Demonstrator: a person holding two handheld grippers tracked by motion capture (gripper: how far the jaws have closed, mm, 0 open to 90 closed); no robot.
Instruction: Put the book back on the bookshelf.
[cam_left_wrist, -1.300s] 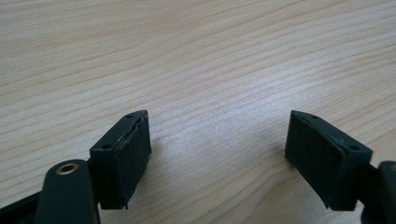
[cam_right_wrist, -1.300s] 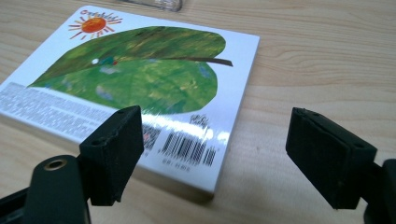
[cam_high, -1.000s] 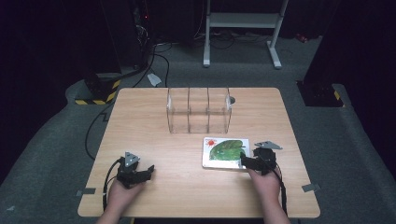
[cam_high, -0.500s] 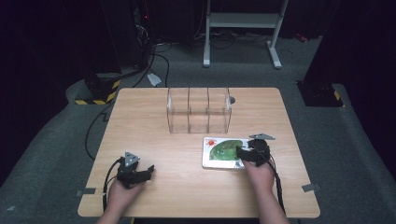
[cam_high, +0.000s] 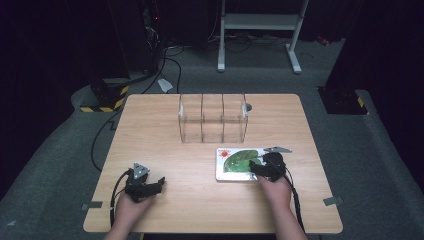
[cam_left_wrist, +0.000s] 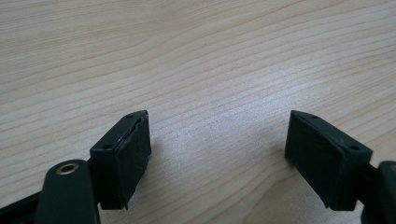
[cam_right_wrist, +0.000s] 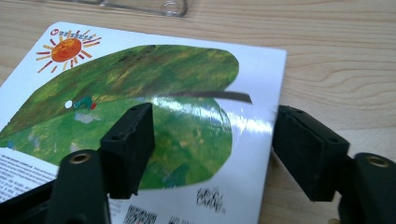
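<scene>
The picture book (cam_high: 239, 164) lies flat at the table's (cam_high: 165, 130) four o'clock, where the right gripper (cam_high: 263, 168) has just been narrowing its jaws astride its right edge, not yet pinching, likely preparing a lift.

On the pale wooden table (cam_high: 165, 140), a clear plastic rack with upright dividers (cam_high: 213, 117) stands at the middle toward the far edge. Just before it and to the right lies a flat glossy picture book with a green leaf cover (cam_high: 239, 163). The right gripper (cam_high: 262, 169) sits at the book's right end, one jaw over the cover and the other beyond its edge, while the left gripper (cam_high: 150, 186) rests well apart at the near left.
</scene>
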